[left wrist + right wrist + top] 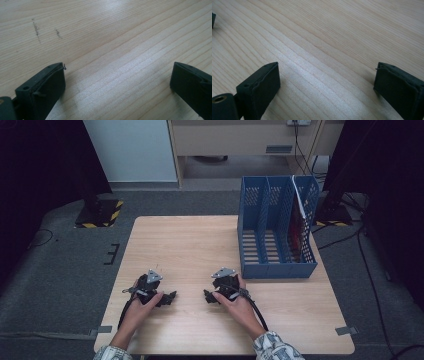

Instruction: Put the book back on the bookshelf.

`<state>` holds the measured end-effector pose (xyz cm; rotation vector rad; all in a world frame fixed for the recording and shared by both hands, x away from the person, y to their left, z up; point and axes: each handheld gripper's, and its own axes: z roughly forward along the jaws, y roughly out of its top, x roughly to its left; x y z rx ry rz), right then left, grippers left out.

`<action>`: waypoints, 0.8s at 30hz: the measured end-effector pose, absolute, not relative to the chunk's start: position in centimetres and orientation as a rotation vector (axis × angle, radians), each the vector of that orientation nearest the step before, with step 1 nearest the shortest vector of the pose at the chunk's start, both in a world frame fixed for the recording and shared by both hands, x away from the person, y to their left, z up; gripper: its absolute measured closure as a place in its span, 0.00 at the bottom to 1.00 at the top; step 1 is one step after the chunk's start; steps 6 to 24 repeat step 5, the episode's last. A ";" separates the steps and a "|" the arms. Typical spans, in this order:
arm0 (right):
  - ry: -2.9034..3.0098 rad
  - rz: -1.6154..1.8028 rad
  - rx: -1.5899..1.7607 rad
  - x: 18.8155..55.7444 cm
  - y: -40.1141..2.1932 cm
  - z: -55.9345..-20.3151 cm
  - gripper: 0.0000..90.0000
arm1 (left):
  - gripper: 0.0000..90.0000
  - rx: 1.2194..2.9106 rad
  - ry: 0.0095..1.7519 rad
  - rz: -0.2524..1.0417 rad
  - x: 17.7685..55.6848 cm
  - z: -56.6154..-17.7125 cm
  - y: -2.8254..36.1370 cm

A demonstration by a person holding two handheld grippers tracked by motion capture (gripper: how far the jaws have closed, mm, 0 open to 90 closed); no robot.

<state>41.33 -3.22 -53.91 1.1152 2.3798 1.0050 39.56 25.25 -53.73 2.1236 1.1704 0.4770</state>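
Resting on the wooden table, we hold the left gripper at about 7 o'clock and the right gripper at about 5 o'clock, near each other and pointing inward. In both gripper views the jaws stand wide apart with only bare wood grain between them, holding nothing. We see the blue file organizer at about 2 o'clock, upright, with red papers in its rightmost compartment.
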 end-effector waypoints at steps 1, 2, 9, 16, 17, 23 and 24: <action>2.371 1.004 1.130 41.3 -3.2 -53.9 0.07 | 0.00 2.123 1.171 0.477 39.6 -53.7 25.3; 2.365 0.996 1.145 41.2 -3.2 -53.9 0.06 | 0.00 2.124 1.170 0.477 39.6 -53.7 25.3; 2.364 0.994 1.149 41.2 -3.2 -53.9 0.06 | 0.00 2.124 1.170 0.477 39.6 -53.7 25.2; 2.364 0.994 1.149 41.2 -3.2 -53.9 0.06 | 0.00 2.124 1.170 0.477 39.6 -53.7 25.2; 2.364 0.994 1.149 41.2 -3.2 -53.9 0.06 | 0.00 2.124 1.170 0.477 39.6 -53.7 25.2; 2.364 0.994 1.149 41.2 -3.2 -53.9 0.06 | 0.00 2.124 1.170 0.477 39.6 -53.7 25.2; 2.364 0.994 1.149 41.2 -3.2 -53.9 0.06 | 0.00 2.124 1.170 0.477 39.6 -53.7 25.2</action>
